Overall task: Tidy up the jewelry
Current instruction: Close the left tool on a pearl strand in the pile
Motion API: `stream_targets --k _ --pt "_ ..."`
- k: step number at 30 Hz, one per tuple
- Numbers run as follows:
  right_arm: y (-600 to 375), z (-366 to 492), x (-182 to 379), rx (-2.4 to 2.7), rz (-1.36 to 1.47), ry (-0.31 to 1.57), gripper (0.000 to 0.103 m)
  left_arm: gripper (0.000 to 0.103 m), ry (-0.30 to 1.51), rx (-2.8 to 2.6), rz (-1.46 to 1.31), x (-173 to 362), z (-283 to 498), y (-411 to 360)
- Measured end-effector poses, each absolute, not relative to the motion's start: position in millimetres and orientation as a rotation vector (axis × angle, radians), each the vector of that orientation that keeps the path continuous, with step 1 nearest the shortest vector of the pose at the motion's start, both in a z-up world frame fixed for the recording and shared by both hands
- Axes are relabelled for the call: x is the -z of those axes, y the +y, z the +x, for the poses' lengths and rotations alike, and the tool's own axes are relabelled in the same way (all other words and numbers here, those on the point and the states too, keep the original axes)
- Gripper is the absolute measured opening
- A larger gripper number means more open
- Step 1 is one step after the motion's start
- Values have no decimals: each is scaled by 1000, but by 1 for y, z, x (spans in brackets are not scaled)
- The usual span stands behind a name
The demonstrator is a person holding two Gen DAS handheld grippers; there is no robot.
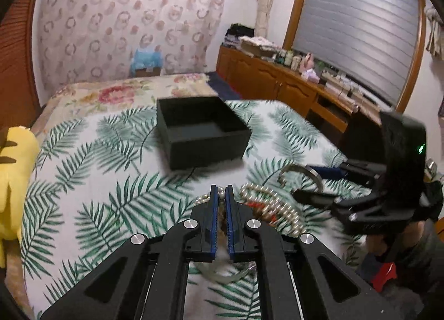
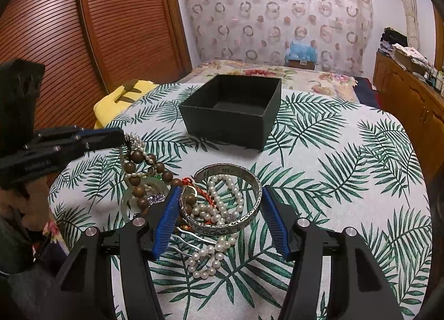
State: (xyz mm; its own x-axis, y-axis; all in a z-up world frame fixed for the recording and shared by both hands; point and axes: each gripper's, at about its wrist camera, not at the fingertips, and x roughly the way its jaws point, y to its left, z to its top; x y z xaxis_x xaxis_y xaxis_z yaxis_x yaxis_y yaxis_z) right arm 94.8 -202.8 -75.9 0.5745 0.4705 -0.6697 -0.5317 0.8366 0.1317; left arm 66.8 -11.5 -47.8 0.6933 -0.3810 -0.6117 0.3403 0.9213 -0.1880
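An open black box (image 1: 202,131) (image 2: 233,117), with nothing in it, stands on the leaf-print cloth (image 2: 347,181). Nearer lies a tangle of jewelry: pearl strands (image 2: 222,203) (image 1: 266,197), brown wooden beads (image 2: 136,181), a pale green bangle (image 2: 155,181) and a silver bangle (image 2: 256,181) (image 1: 298,167). My left gripper (image 1: 222,188) (image 2: 120,136) is shut on a pearl strand and holds it above the cloth; wooden beads hang tangled with it. My right gripper (image 2: 220,189) (image 1: 302,182) stands open, its blue pads either side of the silver bangle without touching it.
A yellow plush thing (image 1: 14,181) (image 2: 125,92) lies at the cloth's left edge. Behind the box is a floral bedspread (image 1: 125,92). A wooden cabinet (image 1: 277,78) crowded with small items runs along the right wall. A louvred wooden door (image 2: 111,28) stands at left.
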Motion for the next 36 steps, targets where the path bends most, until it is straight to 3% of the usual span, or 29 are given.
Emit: stream_targets --k 8,16,25,36 --pt "-204 94 74 -589 -82 753 61 4 669 404 -42 33 74 -13" --pt "-203 94 79 -593 -80 766 61 5 758 323 -48 69 89 8" --pt "-199 93 79 -601 -86 763 61 5 750 305 -78 62 88 26" --pt "-196 92 82 -604 -93 771 61 5 841 231 -60 94 92 47"
